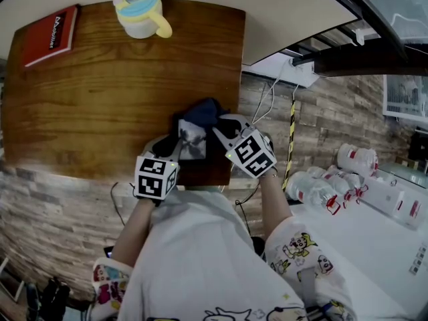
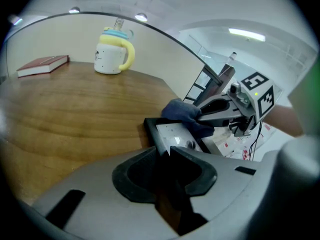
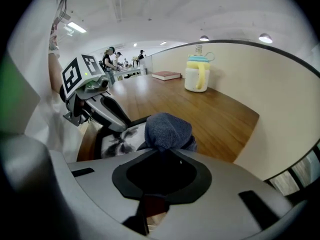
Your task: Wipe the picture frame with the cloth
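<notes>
Big glossy wooden table (image 1: 100,92), warm brown grain, rounded corners, and all the action sits at its near edge. There's the picture frame (image 2: 176,135): rectangular, with a flat black border and shiny glass over a pale print with dark grey, petal-like smudges. The left gripper (image 2: 167,151) has its jaws clamped on the frame's near edge, grey fingers biting right onto that black border. On the frame's far end sits the cloth (image 3: 168,129), a dark blue, soft, nubbly terry bundle, bunched into a rounded lump. The right gripper (image 3: 162,151) is closed on it, with the fabric bulging out past the fingertips and touching the glass. Way back at the far edge stands a cream cup (image 1: 139,11), smooth plastic, yellow handle, light blue lid. Over in the far left corner lies a thin red book (image 1: 52,35), flat on the wood.
</notes>
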`<act>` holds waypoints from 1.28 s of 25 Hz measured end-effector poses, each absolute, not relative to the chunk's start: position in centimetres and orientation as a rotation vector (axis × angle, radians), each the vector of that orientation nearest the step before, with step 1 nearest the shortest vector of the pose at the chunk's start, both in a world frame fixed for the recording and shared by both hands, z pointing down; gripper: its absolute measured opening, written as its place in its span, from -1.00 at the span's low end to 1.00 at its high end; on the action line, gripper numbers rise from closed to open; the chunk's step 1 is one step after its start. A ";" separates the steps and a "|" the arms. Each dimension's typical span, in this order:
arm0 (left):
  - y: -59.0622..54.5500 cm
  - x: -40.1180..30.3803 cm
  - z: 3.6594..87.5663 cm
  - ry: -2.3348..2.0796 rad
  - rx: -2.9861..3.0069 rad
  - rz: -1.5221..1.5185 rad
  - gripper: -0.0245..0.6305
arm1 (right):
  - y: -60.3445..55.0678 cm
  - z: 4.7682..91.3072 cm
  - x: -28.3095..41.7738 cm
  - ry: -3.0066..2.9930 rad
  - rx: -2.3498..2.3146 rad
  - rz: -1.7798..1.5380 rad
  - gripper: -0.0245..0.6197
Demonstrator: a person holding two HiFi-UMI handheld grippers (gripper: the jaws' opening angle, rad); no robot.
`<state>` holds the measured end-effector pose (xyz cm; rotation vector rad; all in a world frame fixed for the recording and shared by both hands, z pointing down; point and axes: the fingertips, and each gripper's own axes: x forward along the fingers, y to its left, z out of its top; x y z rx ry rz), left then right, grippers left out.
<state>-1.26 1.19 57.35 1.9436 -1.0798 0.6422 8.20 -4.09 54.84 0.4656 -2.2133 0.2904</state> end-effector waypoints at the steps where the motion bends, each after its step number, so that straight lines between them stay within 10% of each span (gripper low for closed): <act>1: 1.2 -1.3 57.3 -1.079 1.943 0.642 -0.67 | -4.0 55.0 8.7 -2.203 0.485 0.303 -0.78; 32: 1.2 -1.0 57.3 -1.067 1.935 0.634 -0.67 | 0.8 51.6 2.2 -2.368 0.574 0.637 -0.78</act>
